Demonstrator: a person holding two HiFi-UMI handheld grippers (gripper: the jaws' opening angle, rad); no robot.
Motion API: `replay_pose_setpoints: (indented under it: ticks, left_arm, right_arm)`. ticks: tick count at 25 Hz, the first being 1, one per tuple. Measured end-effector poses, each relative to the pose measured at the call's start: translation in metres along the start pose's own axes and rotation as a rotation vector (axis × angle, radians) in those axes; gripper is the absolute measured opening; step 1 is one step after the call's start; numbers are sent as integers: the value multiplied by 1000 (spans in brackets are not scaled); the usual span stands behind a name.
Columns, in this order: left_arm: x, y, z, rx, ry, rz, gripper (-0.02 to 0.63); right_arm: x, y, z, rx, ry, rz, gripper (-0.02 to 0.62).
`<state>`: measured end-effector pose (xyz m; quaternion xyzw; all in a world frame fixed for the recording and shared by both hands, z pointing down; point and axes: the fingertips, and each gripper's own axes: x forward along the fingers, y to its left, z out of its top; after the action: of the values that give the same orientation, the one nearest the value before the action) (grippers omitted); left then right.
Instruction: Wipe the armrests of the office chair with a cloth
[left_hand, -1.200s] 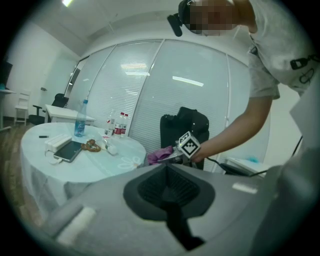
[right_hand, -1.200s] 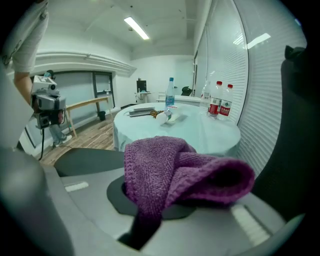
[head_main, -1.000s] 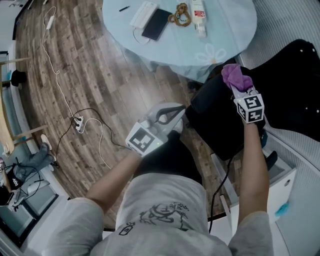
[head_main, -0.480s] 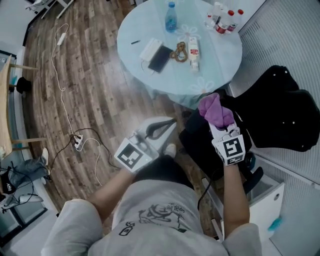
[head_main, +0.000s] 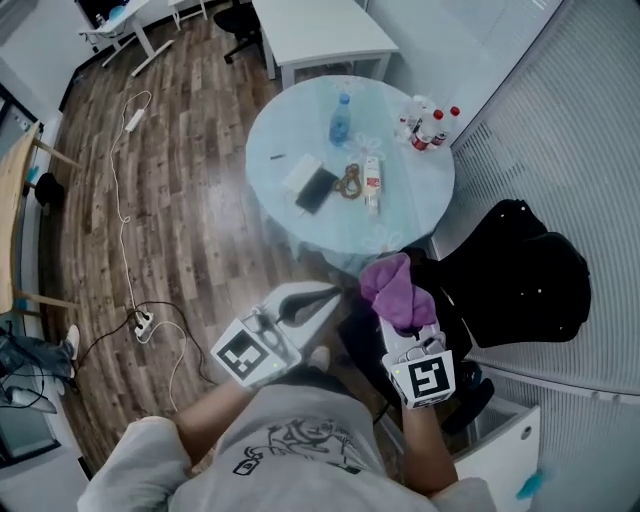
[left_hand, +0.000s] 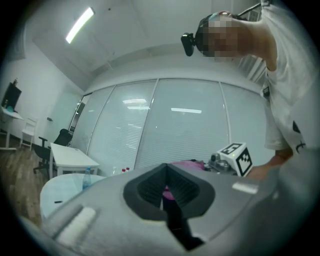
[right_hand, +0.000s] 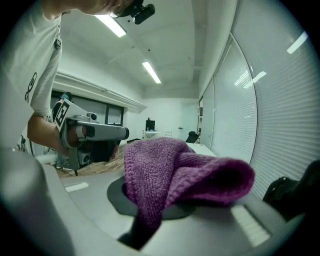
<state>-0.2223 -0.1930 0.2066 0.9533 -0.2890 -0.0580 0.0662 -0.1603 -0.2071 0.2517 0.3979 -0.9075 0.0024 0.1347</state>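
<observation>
A purple cloth bunches out of my right gripper, which is shut on it and held up in the air. In the right gripper view the cloth drapes over the jaws and hides them. The black office chair stands to the right and just beyond that gripper; I cannot pick out its armrests. My left gripper hovers to the left of the cloth, shut and holding nothing. In the left gripper view its jaws meet at the gripper, with the cloth behind them.
A round glass table ahead carries a water bottle, a phone, several small bottles and other items. A white desk stands beyond it. Cables trail over the wooden floor at left. A white cabinet is at bottom right.
The head view has lifted, and more of the room shows. My right gripper and the cloth have come left and back from the chair. The left gripper has drawn slightly nearer my body.
</observation>
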Motion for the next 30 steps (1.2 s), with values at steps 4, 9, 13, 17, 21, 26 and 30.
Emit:
replay_pose_setpoints:
  ticks: [4,9,13,17,21,26,30]
  left_arm:
    - [-10,-15,44,-5,-79,7,0]
    - [-23,-34,82,20,-87,-12,0]
    - [-30,-45,100,52,-84,-12,0]
    - [-39,-50,112,72,-109,13,1]
    - [-46,-57,118,75,-113,11,0]
    - [-51,-66,122,98,-100,-19,0]
    - [-54,-67,129,108,-110,-13,0]
  right_arm:
    - [-19,16,50,9,-88,-11,38]
    - [-36,44,90,56,-120,18,38]
    - [-47,60,122,86,-192,24,38]
    - [-56,73,141,74,-214,44,38]
    - [-62,76,151,84,-232,38,38]
    - [-66,82,155,70,-239,37,37]
    - [-65,87,160,58,-240,45,37]
